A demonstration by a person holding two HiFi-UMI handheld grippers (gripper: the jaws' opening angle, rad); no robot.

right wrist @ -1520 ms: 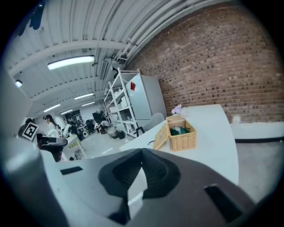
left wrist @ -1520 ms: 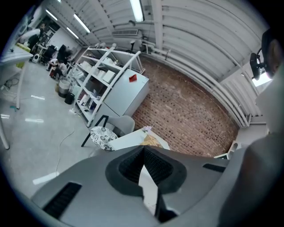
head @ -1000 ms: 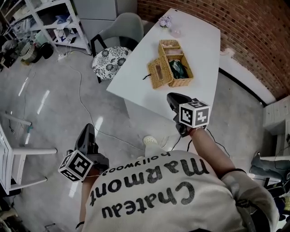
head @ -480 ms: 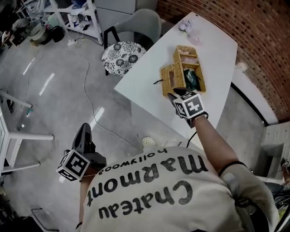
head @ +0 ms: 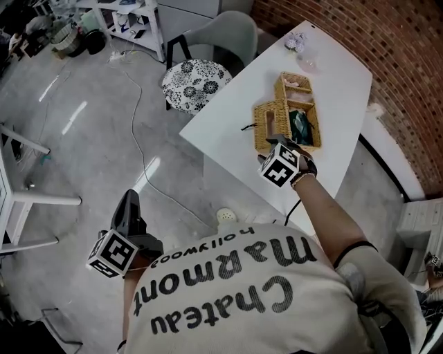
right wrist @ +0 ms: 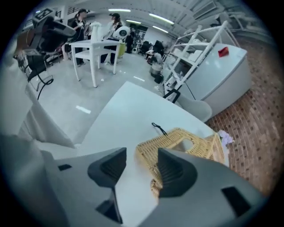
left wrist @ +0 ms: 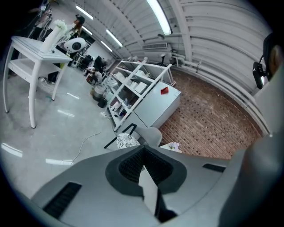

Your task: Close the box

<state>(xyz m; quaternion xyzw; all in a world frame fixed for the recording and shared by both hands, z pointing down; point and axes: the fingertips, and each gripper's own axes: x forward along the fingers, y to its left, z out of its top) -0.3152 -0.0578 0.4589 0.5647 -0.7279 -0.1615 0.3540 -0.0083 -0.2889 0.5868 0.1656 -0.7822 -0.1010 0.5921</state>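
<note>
A wicker box (head: 304,128) stands on the white table (head: 228,131), its lid (head: 268,124) swung open to the left and dark green cloth showing inside. My right gripper (head: 275,143) hovers at the lid's near edge, marker cube toward me. In the right gripper view its jaws (right wrist: 141,155) are opening, and the wicker lid's (right wrist: 177,142) near corner shows in the gap without the pads pressing on it. A dark cord (right wrist: 159,128) hangs from the lid. My left gripper (head: 128,221) hangs low over the floor, its jaws (left wrist: 143,153) shut on nothing.
A grey chair with a patterned cushion (head: 196,75) stands at the table's left side. Small pale items (head: 296,43) sit at the table's far end. A brick wall (head: 387,55) runs along the right. A cable (head: 138,138) trails over the floor, and white shelving (head: 131,17) stands beyond it.
My right gripper has moved forward from below the table's near edge up to the wicker box. The left gripper has stayed by my side.
</note>
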